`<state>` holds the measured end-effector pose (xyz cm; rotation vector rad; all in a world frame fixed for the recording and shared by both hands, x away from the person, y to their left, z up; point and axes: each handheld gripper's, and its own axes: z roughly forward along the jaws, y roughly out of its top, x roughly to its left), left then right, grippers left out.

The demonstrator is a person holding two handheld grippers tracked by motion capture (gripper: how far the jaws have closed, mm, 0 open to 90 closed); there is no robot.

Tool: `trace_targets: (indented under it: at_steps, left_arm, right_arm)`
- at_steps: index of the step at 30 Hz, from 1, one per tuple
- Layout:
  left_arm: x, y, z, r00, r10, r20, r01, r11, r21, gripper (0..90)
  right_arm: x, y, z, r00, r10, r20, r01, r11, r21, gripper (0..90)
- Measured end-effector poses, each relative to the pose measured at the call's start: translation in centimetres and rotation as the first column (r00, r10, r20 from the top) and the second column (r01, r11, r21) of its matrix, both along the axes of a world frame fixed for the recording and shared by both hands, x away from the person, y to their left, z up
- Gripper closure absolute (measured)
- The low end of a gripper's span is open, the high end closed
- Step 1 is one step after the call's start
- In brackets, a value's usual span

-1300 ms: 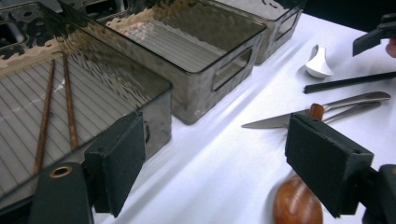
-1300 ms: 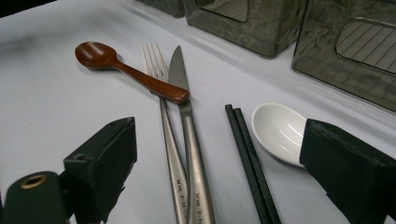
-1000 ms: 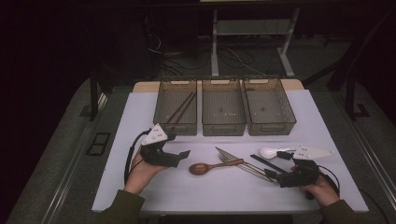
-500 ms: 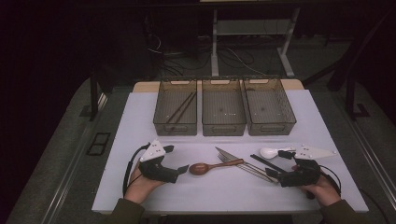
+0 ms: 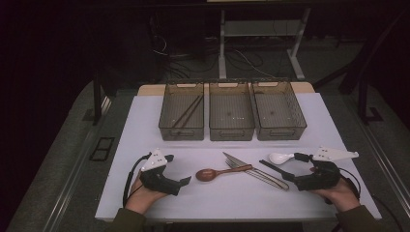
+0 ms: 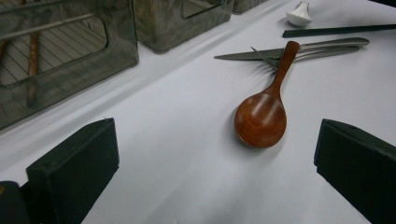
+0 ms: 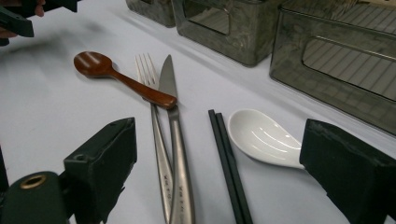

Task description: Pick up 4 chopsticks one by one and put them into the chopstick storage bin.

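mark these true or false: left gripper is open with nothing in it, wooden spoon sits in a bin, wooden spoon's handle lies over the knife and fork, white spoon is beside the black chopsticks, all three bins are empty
1. The left gripper is open with nothing in it. True; its jaws have just been opening, with bare table between them.
2. The wooden spoon sits in a bin. False; it lies on the table in front of the left gripper.
3. The wooden spoon's handle lies over the knife and fork. True.
4. The white spoon is beside the black chopsticks. True.
5. All three bins are empty. False; the left bin holds long dark sticks.
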<state>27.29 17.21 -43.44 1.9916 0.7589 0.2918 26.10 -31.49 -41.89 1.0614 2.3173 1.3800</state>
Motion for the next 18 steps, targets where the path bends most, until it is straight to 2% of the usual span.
trace_targets:
  at_steps: [4,6,9,12,18]
  left_arm:
    - [0.0,0.0,-0.1,0.9999,-0.005,-0.011,0.005,0.9999,0.011,0.0]
    - [0.0,-0.1,-0.1,0.9998,-0.012,-0.015,0.012,0.9999,0.007,0.0]
    - [0.0,-0.1,-0.1,0.9997,-0.015,-0.017,0.015,0.9999,0.005,0.0]
    - [0.0,-0.1,-0.1,0.9998,-0.015,-0.016,0.015,0.9999,0.002,0.0]
    - [-0.1,-0.2,-0.1,0.9997,-0.022,-0.015,0.022,0.9998,-0.002,0.0]
  right_arm:
    - [0.1,-0.6,0.5,1.0,0.01,0.0,-0.01,1.0,-0.016,10.8]
    - [0.0,-0.9,0.7,0.9999,0.016,0.006,-0.016,1.0,-0.025,15.6]
    - [0.0,-1.4,1.0,0.9998,0.019,0.005,-0.019,0.999,-0.043,16.6]
    - [0.0,-1.8,1.2,0.9997,0.024,-0.001,-0.024,0.997,-0.067,20.7]
    - [0.1,-2.4,1.5,0.9993,0.022,-0.029,-0.026,0.993,-0.115,23.0]
